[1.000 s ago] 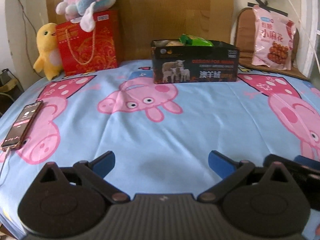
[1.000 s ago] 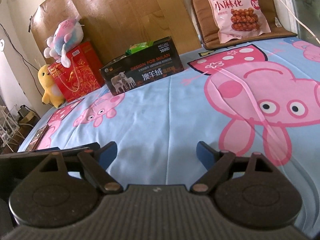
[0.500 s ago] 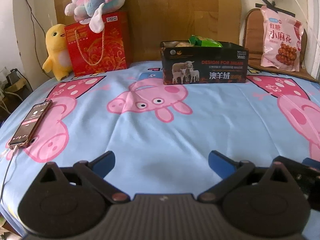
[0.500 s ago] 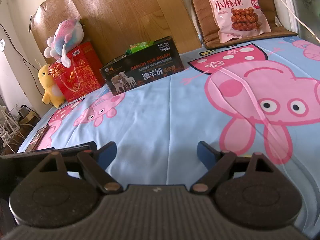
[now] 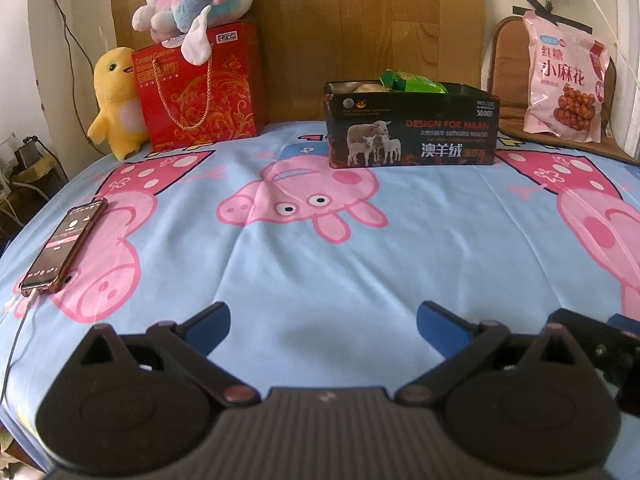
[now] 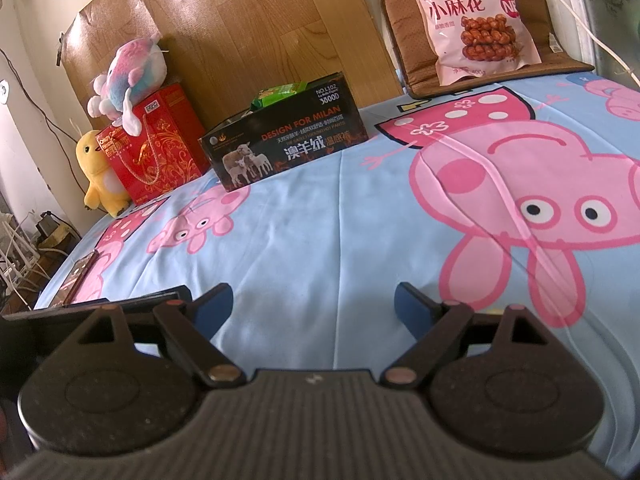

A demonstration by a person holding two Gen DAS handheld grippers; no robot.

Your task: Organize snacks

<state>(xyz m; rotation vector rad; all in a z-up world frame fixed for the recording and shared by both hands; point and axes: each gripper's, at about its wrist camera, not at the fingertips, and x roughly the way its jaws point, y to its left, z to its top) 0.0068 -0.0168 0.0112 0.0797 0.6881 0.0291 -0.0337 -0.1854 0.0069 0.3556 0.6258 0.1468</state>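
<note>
— Left wrist view first, going left to right: our left gripper [image 5: 322, 322] hangs wide, nothing between its blue pads, above the near edge of the bed [image 5: 312, 272]. What do we take?

— At the far edge stands the black box [image 5: 412, 126], a green packet [image 5: 412, 83] poking out of its top. In the far right corner the pink snack bag [image 5: 564, 80] leans upright on a brown cushion [image 5: 508, 56], well apart from the box.

— How will that bag handle?

— We judge it light, soft and slippery, its contents brittle; we'd pinch the flat top seam, not the belly.

— And the right wrist view?

— Our right gripper [image 6: 314, 306] is wide too and empty, the bag [image 6: 476, 20] far ahead.

— Any change from before?

— Both held their place; the left view has tipped slightly, so box and bag sit lower in it
</note>
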